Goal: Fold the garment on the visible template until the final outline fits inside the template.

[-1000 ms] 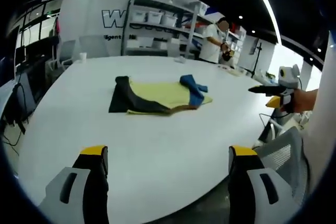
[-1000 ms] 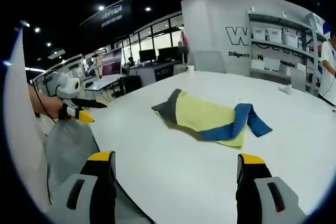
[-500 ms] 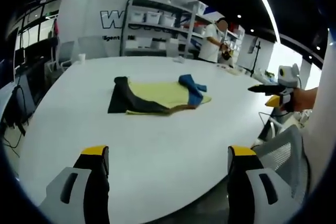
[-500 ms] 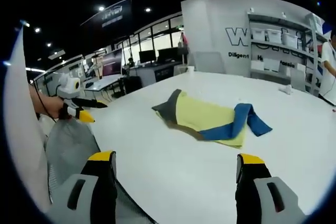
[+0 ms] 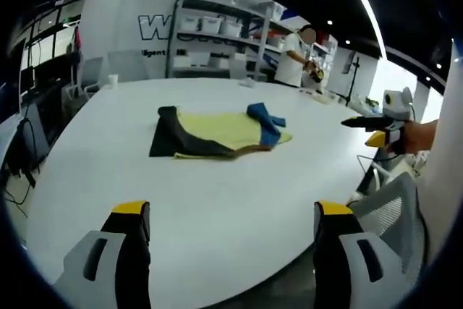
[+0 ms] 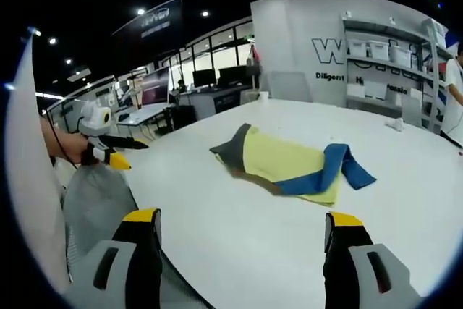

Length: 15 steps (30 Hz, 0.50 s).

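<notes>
A folded yellow, black and blue garment [image 5: 217, 134] lies mid-worktop [image 5: 217, 200], bare white surface open all around it to the curved near edge. The left gripper [image 5: 231, 251] and right gripper [image 6: 239, 255] hang well short of the garment, jaws spread and empty. A person [image 5: 295, 57] stands beyond the worktop, by shelving [image 5: 217, 37].

We stand in an office-like lab: storage shelving [image 5: 217, 37] at upper centre, monitor desks [image 6: 210, 85] behind.
</notes>
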{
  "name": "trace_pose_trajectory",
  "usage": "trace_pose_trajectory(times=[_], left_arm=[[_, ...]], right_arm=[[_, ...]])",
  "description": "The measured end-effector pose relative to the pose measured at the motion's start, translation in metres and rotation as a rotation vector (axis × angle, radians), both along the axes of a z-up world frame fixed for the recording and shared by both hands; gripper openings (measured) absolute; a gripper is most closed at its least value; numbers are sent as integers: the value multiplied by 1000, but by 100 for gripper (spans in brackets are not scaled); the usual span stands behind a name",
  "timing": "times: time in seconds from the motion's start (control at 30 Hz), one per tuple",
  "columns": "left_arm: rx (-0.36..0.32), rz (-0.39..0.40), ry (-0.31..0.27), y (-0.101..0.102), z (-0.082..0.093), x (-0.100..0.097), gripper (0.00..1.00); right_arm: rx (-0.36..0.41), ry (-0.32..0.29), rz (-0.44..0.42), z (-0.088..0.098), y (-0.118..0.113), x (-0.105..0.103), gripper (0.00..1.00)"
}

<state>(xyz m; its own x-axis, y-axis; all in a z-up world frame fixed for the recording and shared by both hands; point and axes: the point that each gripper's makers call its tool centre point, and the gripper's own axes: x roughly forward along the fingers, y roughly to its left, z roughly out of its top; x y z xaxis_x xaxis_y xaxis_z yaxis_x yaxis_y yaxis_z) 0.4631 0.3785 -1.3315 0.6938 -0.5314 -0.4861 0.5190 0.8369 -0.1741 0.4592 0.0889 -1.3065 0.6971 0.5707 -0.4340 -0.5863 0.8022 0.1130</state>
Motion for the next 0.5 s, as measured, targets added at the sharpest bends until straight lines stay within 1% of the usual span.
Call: trace_pose_trajectory(times=[0.5], left_arm=[[-8, 15, 1, 1, 1, 2, 94]], right_arm=[[5, 10, -1, 0, 1, 2, 92]])
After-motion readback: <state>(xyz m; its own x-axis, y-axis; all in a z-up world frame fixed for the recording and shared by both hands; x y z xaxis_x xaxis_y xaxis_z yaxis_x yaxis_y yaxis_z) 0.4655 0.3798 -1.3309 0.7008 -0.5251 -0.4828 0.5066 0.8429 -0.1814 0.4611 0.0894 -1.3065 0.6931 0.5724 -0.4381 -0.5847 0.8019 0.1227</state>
